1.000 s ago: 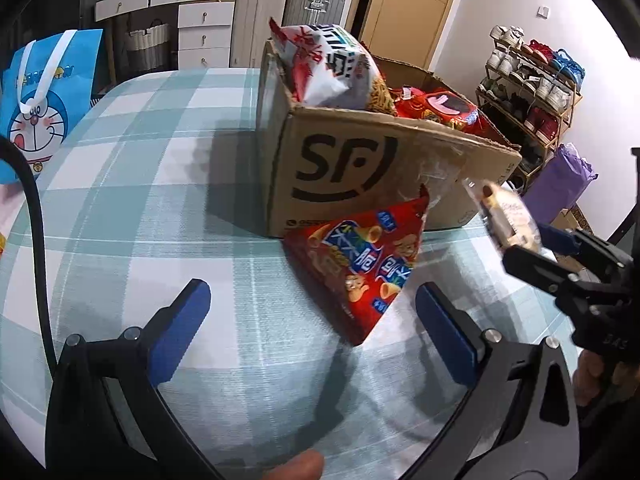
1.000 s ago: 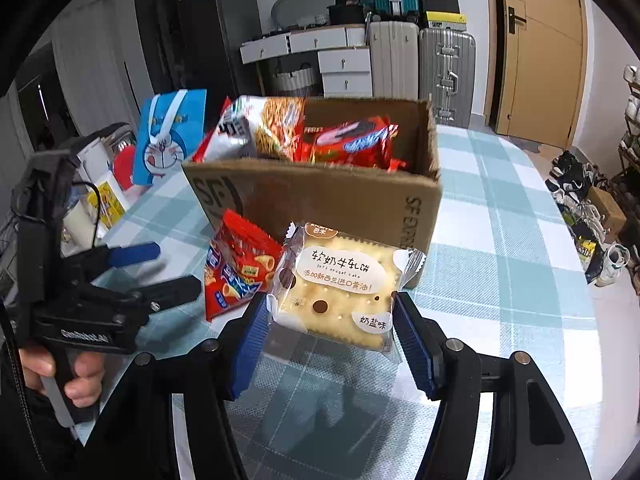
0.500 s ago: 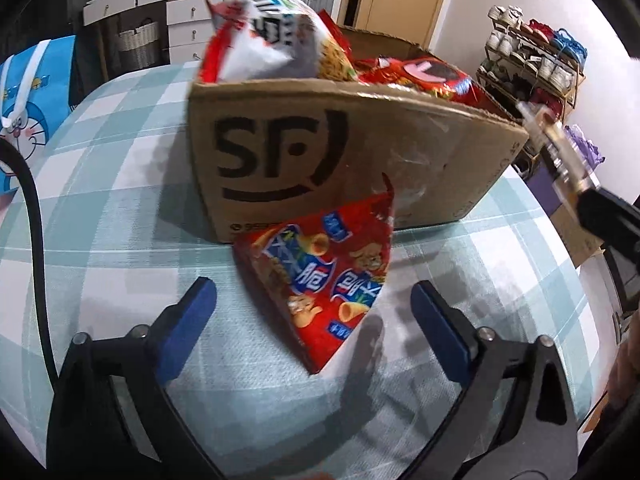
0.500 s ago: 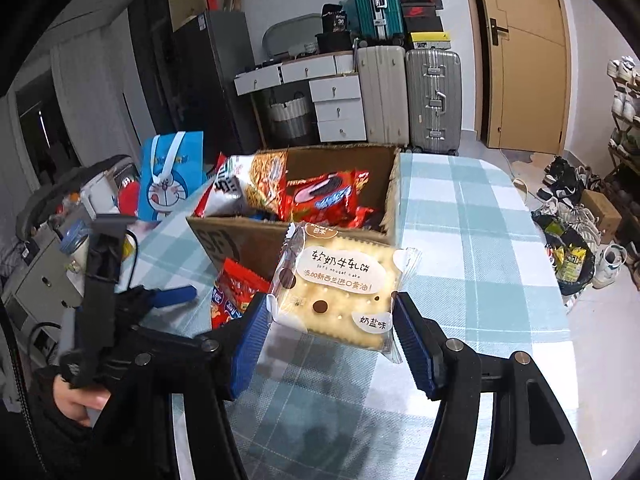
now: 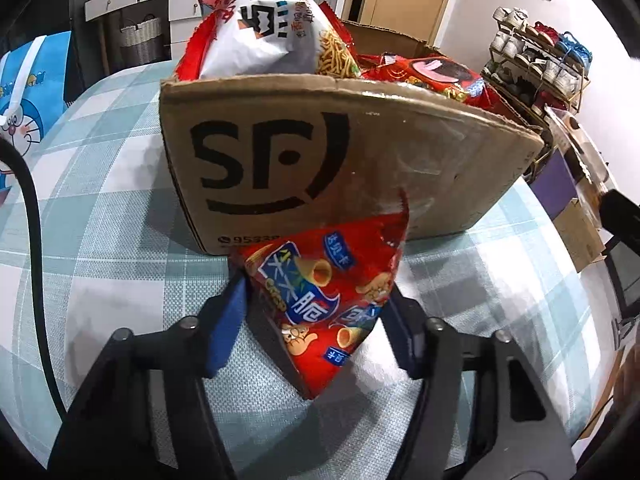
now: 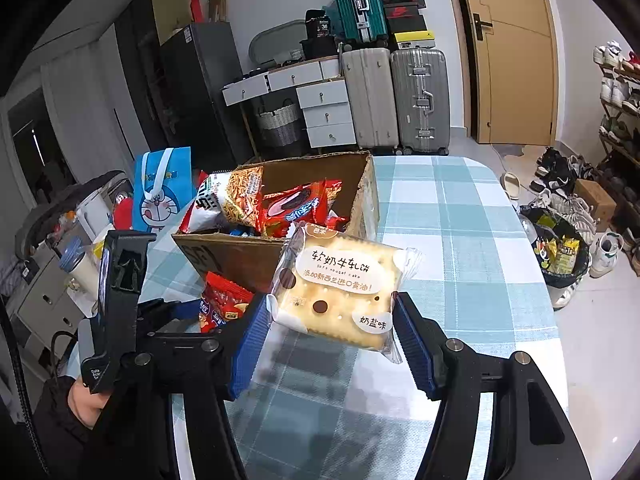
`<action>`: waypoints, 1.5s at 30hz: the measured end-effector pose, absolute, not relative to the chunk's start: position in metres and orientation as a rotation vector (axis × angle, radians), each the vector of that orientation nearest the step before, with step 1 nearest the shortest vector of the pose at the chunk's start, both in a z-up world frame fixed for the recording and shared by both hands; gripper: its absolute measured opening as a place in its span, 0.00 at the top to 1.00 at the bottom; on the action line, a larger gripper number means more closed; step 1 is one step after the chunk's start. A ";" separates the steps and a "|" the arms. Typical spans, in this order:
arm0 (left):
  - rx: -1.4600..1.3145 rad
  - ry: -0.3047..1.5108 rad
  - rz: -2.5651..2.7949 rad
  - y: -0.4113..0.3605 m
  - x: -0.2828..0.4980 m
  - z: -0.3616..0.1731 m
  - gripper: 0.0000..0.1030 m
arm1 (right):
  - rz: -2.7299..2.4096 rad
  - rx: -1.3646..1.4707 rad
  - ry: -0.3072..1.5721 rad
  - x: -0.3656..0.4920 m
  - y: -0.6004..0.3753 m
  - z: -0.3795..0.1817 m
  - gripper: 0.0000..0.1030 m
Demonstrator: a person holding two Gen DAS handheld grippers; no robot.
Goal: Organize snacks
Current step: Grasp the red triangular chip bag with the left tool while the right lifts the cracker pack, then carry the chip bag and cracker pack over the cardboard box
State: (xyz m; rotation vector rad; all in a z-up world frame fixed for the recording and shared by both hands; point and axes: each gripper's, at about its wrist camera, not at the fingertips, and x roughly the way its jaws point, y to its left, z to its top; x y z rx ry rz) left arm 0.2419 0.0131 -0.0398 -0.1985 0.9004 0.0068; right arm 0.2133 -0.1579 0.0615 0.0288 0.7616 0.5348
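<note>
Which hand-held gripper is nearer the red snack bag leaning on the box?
Left. The left hand-held gripper has its fingers on either side of the red snack bag; the right hand-held gripper holds a biscuit packet off to the side.

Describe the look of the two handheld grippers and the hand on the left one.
Both grippers, left and right, are matte black frames with silver bolts and ribbed blue pads. A black cable trails from the left one, whose body carries small white lettering. The hand gripping it wears a dark sleeve.

Snacks, mid-sort

Red cone-snack bag leans on the cardboard box; nougat cracker pack held above the table.
</note>
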 end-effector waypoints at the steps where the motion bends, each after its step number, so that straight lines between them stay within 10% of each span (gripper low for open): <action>1: -0.199 0.895 0.001 0.013 0.241 -0.040 0.49 | 0.535 0.029 0.762 0.214 -0.157 0.062 0.39; 45: -0.162 0.618 -0.068 0.023 0.173 0.128 0.53 | 0.582 0.035 0.695 0.204 -0.149 0.080 0.39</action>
